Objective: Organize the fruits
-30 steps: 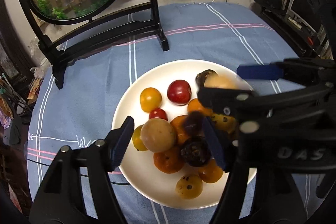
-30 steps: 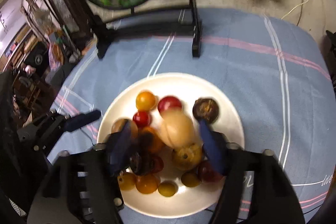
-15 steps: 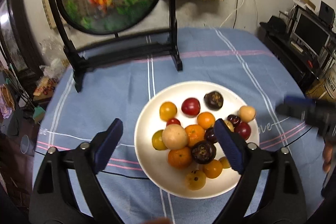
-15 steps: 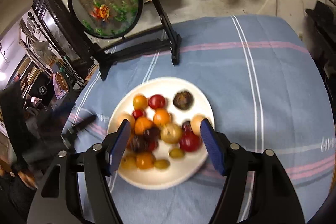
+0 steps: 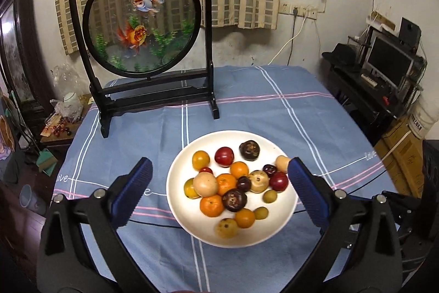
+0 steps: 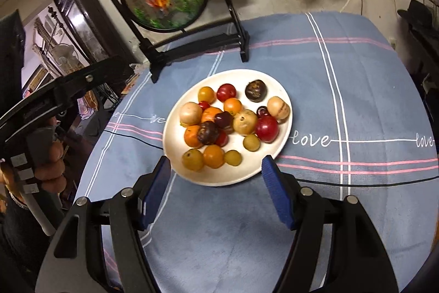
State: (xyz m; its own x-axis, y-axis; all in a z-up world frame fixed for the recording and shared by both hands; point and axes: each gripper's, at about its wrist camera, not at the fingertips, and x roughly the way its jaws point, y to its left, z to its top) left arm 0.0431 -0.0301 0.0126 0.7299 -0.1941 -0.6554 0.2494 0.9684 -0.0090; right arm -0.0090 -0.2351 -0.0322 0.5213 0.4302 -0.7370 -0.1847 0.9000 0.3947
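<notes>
White ceramic plate [image 6: 285,125] on blue checked tablecloth [image 6: 356,100], heaped with fruits [image 6: 227,125]: mandarins, red plums, dark mangosteens, tan and yellow-green rounds. Straight ahead of right gripper [image 6: 216,197], jaws spread wide, empty, just short of near rim. Left gripper [image 5: 219,194] likewise spread and empty, raised above plate [image 5: 175,199], pads flanking it in view. No long axis to round fruit; any approach angle usable. Probably right nearer to front-row yellow-green fruit [image 6: 232,158]. Goldfish screen [image 5: 141,26] well beyond, upright.
</notes>
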